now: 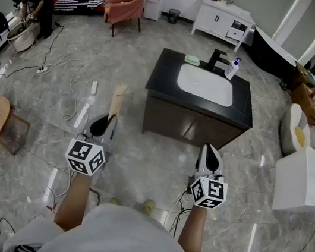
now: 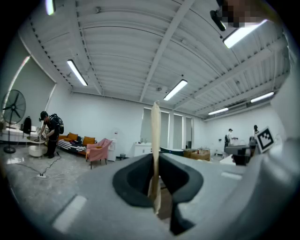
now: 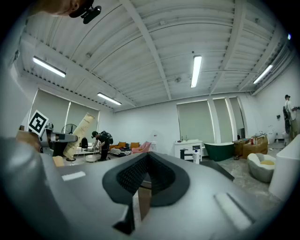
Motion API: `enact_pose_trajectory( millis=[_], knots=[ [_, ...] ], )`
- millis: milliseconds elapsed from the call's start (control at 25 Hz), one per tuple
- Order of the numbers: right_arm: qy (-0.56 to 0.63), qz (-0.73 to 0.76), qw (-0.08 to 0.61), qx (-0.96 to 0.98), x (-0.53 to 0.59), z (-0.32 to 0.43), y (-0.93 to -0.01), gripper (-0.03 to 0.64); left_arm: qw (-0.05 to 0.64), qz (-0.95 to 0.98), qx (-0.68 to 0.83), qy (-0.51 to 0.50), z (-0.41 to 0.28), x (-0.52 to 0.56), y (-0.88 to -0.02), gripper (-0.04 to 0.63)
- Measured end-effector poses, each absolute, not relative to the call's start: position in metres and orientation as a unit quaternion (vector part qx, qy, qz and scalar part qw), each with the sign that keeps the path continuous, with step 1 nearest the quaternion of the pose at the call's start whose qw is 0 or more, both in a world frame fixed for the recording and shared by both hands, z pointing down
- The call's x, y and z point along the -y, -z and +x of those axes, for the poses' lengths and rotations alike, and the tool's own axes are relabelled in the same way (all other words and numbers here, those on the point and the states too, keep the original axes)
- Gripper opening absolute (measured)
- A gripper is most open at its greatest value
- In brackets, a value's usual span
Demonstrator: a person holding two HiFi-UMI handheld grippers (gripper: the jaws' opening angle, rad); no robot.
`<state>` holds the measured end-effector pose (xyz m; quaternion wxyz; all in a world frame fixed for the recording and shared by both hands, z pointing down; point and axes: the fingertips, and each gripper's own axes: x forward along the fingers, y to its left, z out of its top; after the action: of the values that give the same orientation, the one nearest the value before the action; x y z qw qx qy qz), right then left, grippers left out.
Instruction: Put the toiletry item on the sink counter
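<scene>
Tube (image 1: 117,100) is clamped in my left gripper (image 1: 107,124), standing up out of the jaws and showing edge-on in the left gripper view. It is in the air over the floor (image 1: 156,164), not on the counter. My right gripper (image 1: 210,157) is beside it, jaws together on nothing. Both point level toward the counter (image 1: 167,75), which stands well ahead of me.

I judge this to be the carry step: the item is picked up but not yet delivered. On the black top the sink (image 1: 205,86) takes the middle. A green dish (image 1: 192,60) and a pump bottle (image 1: 233,69) sit at the back by the tap (image 1: 217,59).

Next I need to walk up and bring the left gripper over a bare strip of the top, probably the left edge. Then I lower the tube flat, and only then let the jaws part.
</scene>
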<state>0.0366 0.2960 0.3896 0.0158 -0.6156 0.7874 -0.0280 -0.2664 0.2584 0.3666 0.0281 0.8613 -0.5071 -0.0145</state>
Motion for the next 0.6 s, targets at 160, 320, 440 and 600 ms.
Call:
enact_pose_trajectory(
  millis=[160, 320, 440, 600],
  knots=[
    [0.028, -0.615, 0.018, -0.788, -0.295, 0.040, -0.389, 0.003, 0.027, 0.862, 0.506, 0.013, -0.262, -0.259, -0.367, 0.031],
    [0.024, -0.613, 0.018, -0.789, -0.293, 0.041, -0.386, 0.003, 0.026, 0.862, 0.506, 0.011, -0.258, -0.259, -0.365, 0.031],
    [0.024, -0.613, 0.022, -0.789, -0.293, 0.044, -0.385, 0.003, 0.025, 0.862, 0.505, 0.009, -0.255, -0.260, -0.364, 0.031],
    [0.028, -0.623, 0.028, -0.781, -0.290, 0.054, -0.386, 0.003, 0.024, 0.863, 0.504, 0.003, -0.247, -0.258, -0.366, 0.031]
  ],
)
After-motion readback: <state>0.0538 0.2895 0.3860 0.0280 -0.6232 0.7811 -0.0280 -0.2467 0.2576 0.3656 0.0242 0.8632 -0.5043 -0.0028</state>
